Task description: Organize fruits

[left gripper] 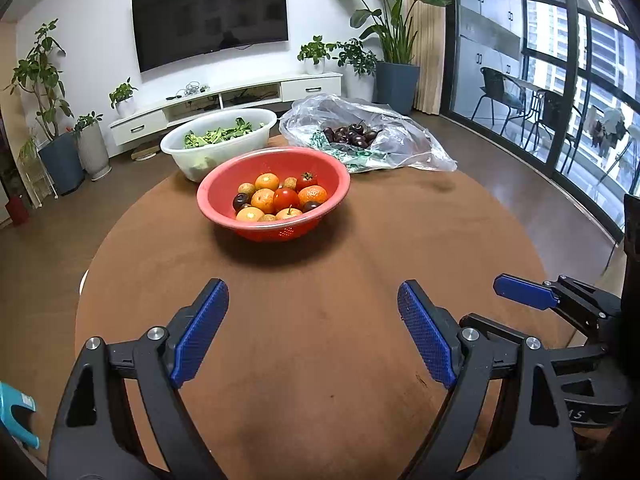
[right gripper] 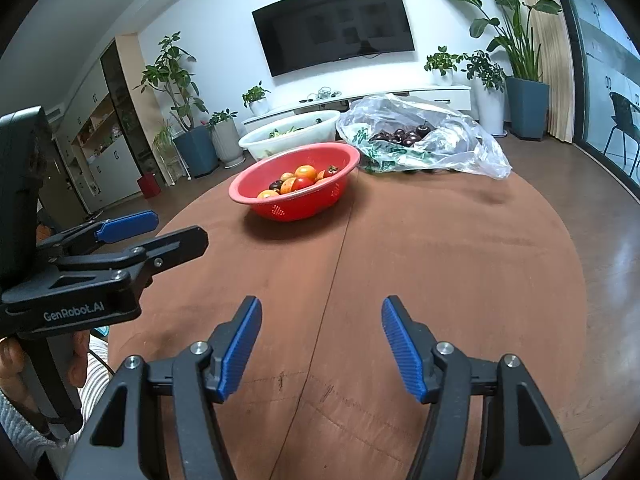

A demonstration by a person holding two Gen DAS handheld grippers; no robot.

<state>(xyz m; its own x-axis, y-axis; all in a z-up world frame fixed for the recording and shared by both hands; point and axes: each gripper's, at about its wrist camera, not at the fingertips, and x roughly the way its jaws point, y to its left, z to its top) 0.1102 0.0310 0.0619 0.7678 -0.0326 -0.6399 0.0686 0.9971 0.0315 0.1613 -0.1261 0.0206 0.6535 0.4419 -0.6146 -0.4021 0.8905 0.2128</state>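
one red colander (left gripper: 340, 184), one white basin (left gripper: 224, 148), one bag (left gripper: 400, 140)

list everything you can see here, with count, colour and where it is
table: one, brown, round, under everything
strainer bowl: one, red, middle of the table
mixed fruit: a pile, orange, red and dark, inside the red bowl
basin: one, white, behind the red bowl, holding green leaves
plastic bag: one, clear, far right of the table, open
dark fruit: a heap, dark red, on the bag
TV: one, black, on the wall
TV cabinet: one, white, below the TV
potted plants: several, green, along the wall
left gripper: black with blue pads, open, nothing in it
right gripper: black with blue pads, open, nothing in it
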